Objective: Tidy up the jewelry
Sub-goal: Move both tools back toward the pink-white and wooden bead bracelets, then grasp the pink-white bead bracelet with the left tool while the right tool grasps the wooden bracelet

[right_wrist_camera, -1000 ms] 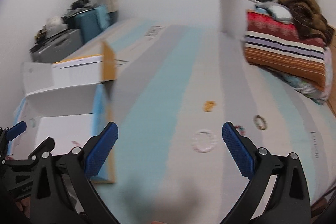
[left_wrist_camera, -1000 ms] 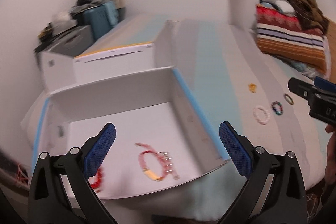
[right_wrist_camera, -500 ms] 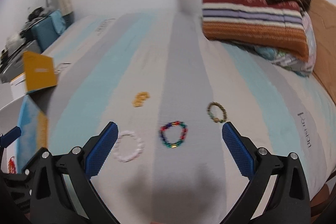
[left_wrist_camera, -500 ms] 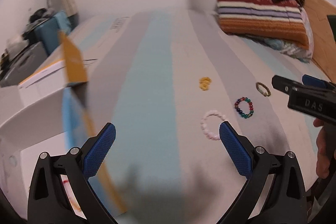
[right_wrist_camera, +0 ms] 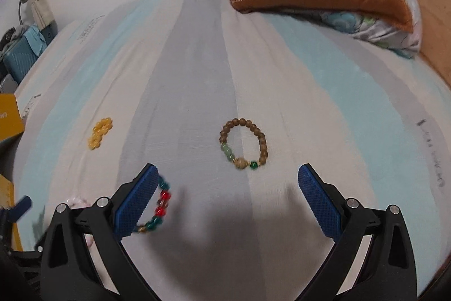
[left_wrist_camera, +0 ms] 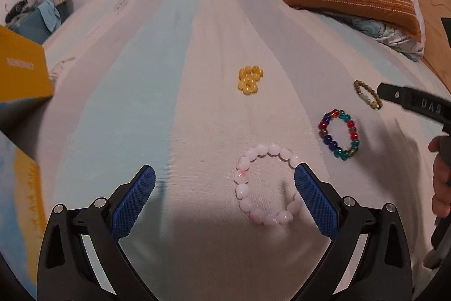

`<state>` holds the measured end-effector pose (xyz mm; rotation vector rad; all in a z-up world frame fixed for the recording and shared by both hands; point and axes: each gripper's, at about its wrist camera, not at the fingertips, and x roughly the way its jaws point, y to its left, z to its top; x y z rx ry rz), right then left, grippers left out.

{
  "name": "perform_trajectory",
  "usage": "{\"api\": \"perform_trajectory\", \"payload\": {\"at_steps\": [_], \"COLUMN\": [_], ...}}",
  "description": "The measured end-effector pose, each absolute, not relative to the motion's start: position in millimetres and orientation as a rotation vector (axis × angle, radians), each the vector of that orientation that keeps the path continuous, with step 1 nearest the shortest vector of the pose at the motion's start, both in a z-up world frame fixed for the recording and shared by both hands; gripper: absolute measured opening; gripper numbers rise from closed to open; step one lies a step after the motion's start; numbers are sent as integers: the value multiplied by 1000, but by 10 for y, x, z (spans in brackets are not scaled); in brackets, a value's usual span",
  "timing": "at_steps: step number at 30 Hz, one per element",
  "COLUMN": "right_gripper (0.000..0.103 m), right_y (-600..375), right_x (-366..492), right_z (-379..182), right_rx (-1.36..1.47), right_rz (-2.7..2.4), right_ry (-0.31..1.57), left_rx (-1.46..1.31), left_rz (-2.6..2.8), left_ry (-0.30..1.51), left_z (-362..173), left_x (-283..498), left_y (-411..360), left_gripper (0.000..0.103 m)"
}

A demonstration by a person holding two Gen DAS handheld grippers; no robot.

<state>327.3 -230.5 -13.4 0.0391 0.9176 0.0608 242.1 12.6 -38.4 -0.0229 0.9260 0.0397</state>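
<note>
Left tongs over pink bracelet, right tongs facing brown bracelet; both wide open, empty.

Left wrist view: left tongs (left_wrist_camera: pixel 224 189) spread wide, gripping nothing. Pink bracelet (left_wrist_camera: pixel 266 184) lies flat on the bed (left_wrist_camera: pixel 141 103), right of centre in the gap; its right arc is hidden behind the right pad, so it sits off-centre toward that side. Multicolour bracelet (left_wrist_camera: pixel 339 134) farther right, yellow bead cluster (left_wrist_camera: pixel 249 79) far, ahead. Right wrist view: right tongs (right_wrist_camera: pixel 225 192) equally wide, empty. Brown bracelet (right_wrist_camera: pixel 243 143) lies flat just beyond the tips, slightly right of the midline, a round loop with no long axis. Multicolour bracelet (right_wrist_camera: pixel 157 208) is partly behind the left pad. Judgement: each tongs is nearer its own bracelet; the left needs a small shift right, the right a short advance.
</note>
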Motion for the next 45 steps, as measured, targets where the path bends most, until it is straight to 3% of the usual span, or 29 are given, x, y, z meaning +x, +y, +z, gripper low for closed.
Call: {"api": "perform_trajectory", "payload": {"at_steps": [16, 18, 24, 26, 34, 37, 45], "right_gripper": [95, 89, 68, 54, 16, 12, 8], "right_y": [-2453, -2454, -2438, -2429, -2389, -2415, -2423], "right_x": [3660, 3664, 3651, 3633, 3601, 3592, 3518], "right_z": [-564, -592, -599, -591, -588, -579, -446], "right_rx": [87, 77, 27, 22, 8, 29, 36], "right_rz": [53, 38, 13, 19, 68, 61, 63], "right_ry": [1006, 1006, 995, 993, 981, 988, 963], "left_rx": [-2, 2, 8, 6, 12, 14, -38], "left_rz": [64, 64, 54, 50, 34, 26, -12], "left_ry": [982, 984, 985, 984, 980, 979, 966], "left_z": [-655, -657, -613, -603, -555, -543, -427], "left_x": [2619, 2617, 2564, 2559, 2489, 2468, 2411], "left_y": [157, 143, 124, 134, 112, 115, 167], "left_gripper": [92, 88, 61, 51, 24, 12, 12]}}
